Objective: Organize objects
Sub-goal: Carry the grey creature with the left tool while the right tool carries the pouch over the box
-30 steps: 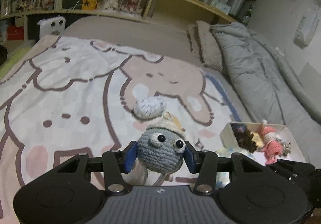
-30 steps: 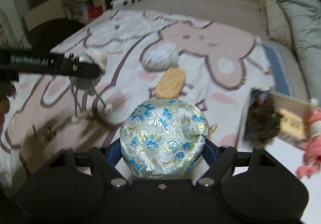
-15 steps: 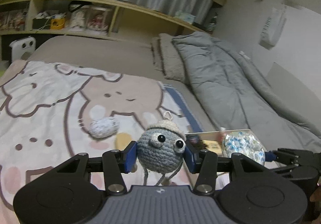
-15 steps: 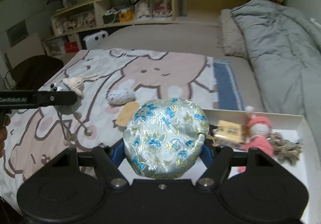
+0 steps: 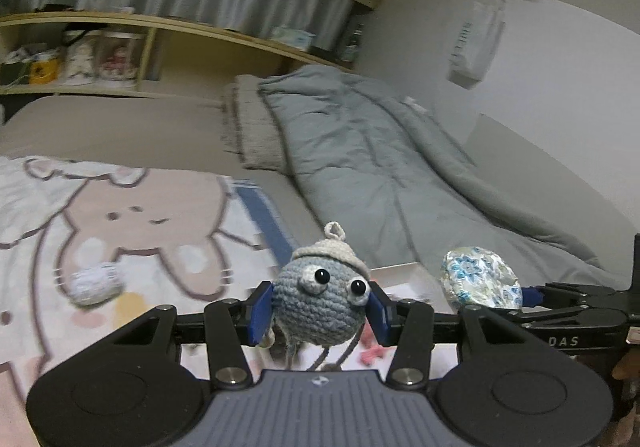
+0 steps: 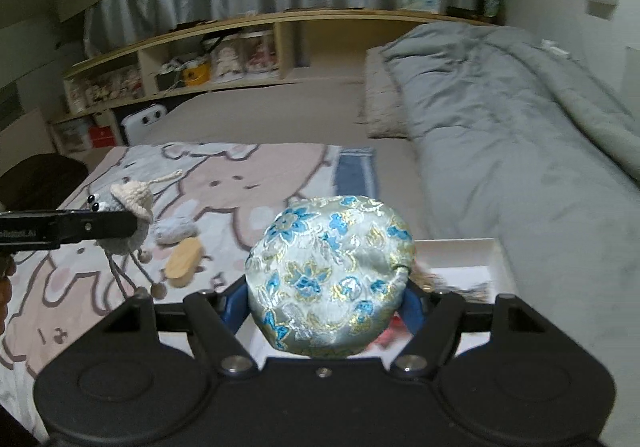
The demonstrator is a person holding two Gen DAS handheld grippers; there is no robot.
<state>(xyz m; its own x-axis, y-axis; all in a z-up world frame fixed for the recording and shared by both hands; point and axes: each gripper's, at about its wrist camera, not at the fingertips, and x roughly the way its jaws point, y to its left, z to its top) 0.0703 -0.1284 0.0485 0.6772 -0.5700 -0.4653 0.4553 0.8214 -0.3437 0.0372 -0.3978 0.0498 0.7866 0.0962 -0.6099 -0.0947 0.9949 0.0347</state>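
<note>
My left gripper (image 5: 318, 311) is shut on a grey crochet doll (image 5: 318, 305) with a beige hat and dangling legs, held above the bed; the doll also shows in the right wrist view (image 6: 126, 221). My right gripper (image 6: 322, 305) is shut on a round silver pouch with blue flowers (image 6: 330, 275), held over the white box (image 6: 476, 251); the pouch also shows in the left wrist view (image 5: 480, 281). The box's contents are mostly hidden behind the pouch. The left gripper is to the left of the box.
A fluffy white-grey pompom (image 6: 176, 229) and a flat wooden piece (image 6: 184, 263) lie on the cartoon blanket (image 6: 240, 183). A grey duvet (image 6: 520, 151) is piled along the right. Shelves (image 6: 224, 59) with clutter stand behind the bed.
Both grippers have moved to the right and tilted up with their objects. The pouch now hangs over the white box, and the doll has come nearer to the box.
</note>
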